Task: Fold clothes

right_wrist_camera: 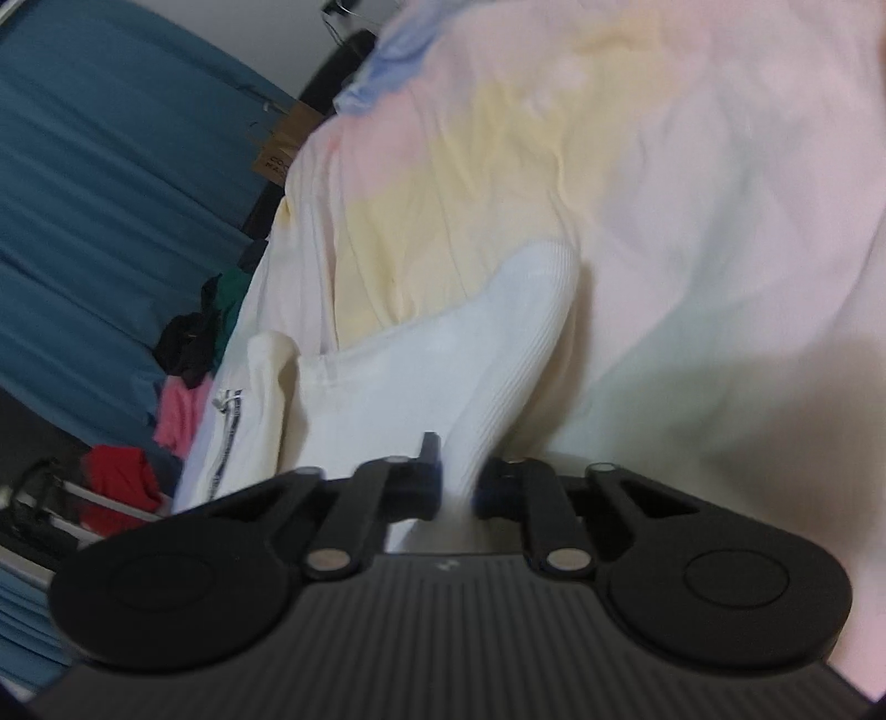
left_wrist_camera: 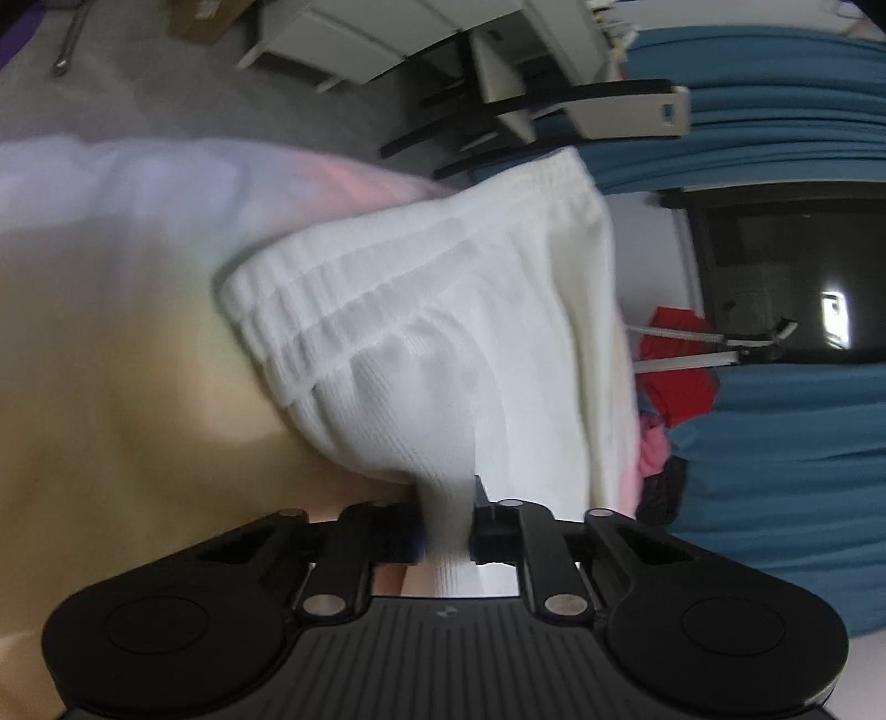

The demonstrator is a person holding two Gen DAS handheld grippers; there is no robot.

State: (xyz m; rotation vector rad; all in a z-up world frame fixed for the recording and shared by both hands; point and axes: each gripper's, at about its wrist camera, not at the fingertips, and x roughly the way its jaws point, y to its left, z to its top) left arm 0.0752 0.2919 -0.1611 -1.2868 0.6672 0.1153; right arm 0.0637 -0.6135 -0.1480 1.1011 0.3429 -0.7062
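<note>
In the left wrist view, the left claw (left_wrist_camera: 447, 531) is clamped on a bunched fold of a white ribbed garment (left_wrist_camera: 421, 354), the cloth squeezed between its two black fingers and running down past them toward the camera. From the grip the garment rises and spreads out, its gathered elastic band (left_wrist_camera: 343, 310) crossing the upper part of the cloth on a slant. In the right wrist view, the right claw (right_wrist_camera: 458, 487) is likewise pinched tight on a narrow fold of the same white garment (right_wrist_camera: 443, 365), which widens above the fingers into a rounded ribbed edge. To the left of that fold hangs a cream strip of cloth with a small sewn tag (right_wrist_camera: 230, 421) beside it.

Behind the garment in both views lies a soft pastel sheet (right_wrist_camera: 637, 166) in pink, yellow and pale blue patches, blurred; what it covers cannot be told. Beyond its edge a loose heap of other clothes shows: a red piece (left_wrist_camera: 678, 365), a pink piece (right_wrist_camera: 180, 410) and a black piece (right_wrist_camera: 185, 338), resting against a metal rack bar (left_wrist_camera: 698, 346). No basket or bin is visible around them. Farther back hang blue curtains (right_wrist_camera: 111, 194). The left wrist view also shows white furniture (left_wrist_camera: 360, 39) on a grey floor (left_wrist_camera: 166, 99), and a dark window (left_wrist_camera: 786, 266).
</note>
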